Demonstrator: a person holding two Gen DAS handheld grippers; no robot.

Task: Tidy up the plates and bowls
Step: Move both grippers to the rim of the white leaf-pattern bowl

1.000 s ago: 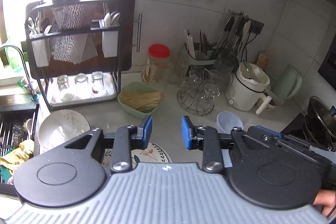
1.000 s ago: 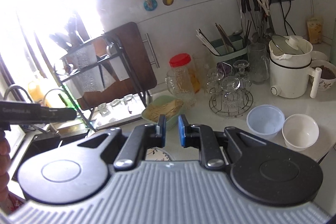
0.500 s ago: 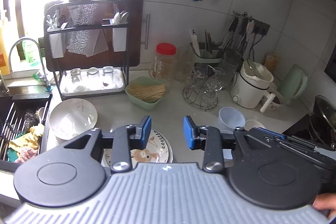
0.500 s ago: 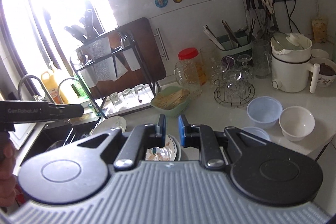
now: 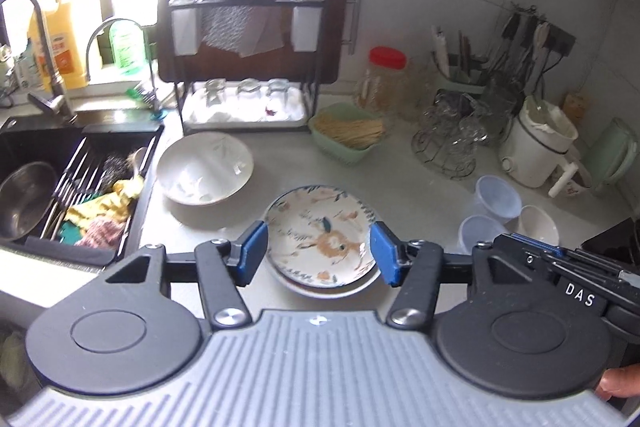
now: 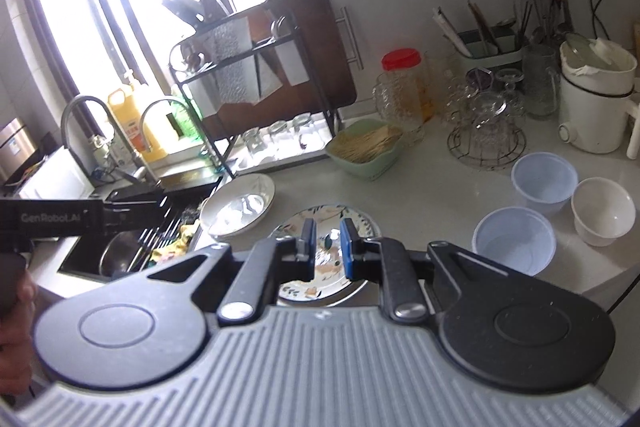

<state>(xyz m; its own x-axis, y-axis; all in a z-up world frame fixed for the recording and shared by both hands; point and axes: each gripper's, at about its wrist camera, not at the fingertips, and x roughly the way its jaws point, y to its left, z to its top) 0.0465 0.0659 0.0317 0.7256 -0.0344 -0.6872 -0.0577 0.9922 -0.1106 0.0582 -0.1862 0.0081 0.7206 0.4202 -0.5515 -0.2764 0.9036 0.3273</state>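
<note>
Below the spread left hand-held gripper [image 5: 318,253], a round, probably ceramic floral plate [image 5: 320,233].

Red-lidded jar [image 5: 386,79] beside a green basket [image 5: 347,135] of sticks — glasses rack [image 5: 450,141], white kettle [image 5: 540,143].

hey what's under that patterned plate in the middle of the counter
Under the patterned plate a plain white rim sticks out at its near edge, so it sits on another dish. How many lie beneath, I cannot tell: the plate covers them.
</note>
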